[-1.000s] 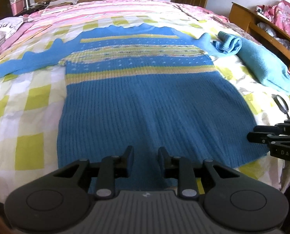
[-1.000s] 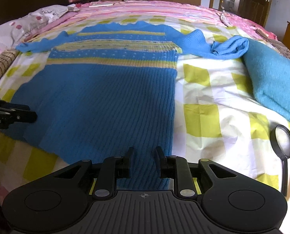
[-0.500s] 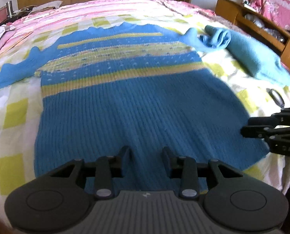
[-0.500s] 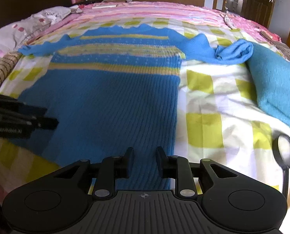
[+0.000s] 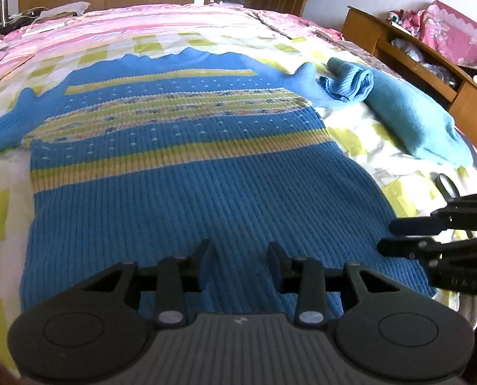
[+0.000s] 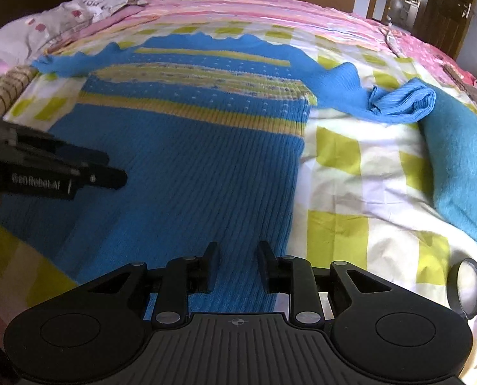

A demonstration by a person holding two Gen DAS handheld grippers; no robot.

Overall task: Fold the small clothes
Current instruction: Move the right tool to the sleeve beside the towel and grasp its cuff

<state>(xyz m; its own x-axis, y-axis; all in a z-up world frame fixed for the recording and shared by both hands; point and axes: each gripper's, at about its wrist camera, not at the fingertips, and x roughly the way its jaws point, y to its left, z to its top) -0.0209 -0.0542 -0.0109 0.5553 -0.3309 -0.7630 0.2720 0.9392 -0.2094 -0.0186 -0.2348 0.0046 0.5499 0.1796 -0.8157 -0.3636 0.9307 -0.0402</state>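
Note:
A blue knit sweater (image 5: 190, 173) with yellow stripes lies spread flat on the bed, hem toward me, sleeves out to both sides; it also shows in the right wrist view (image 6: 190, 166). Its right sleeve (image 6: 395, 102) is bunched near a folded teal garment. My left gripper (image 5: 240, 250) is open and empty, over the sweater's lower middle. My right gripper (image 6: 236, 258) is open and empty, over the hem near the sweater's right edge. Each gripper shows in the other's view: the right one (image 5: 389, 235) and the left one (image 6: 113, 173).
The bed has a yellow-and-white checked sheet (image 6: 344, 199) and a pink striped cover (image 5: 148, 22) behind. A folded teal garment (image 5: 414, 125) lies at the right. A magnifying glass (image 6: 467, 288) lies near the right front. A wooden shelf (image 5: 430, 64) stands to the right.
Both grippers have moved forward over the sweater, off its hem edge. The left gripper has also shifted right, toward the middle. Both stay open.

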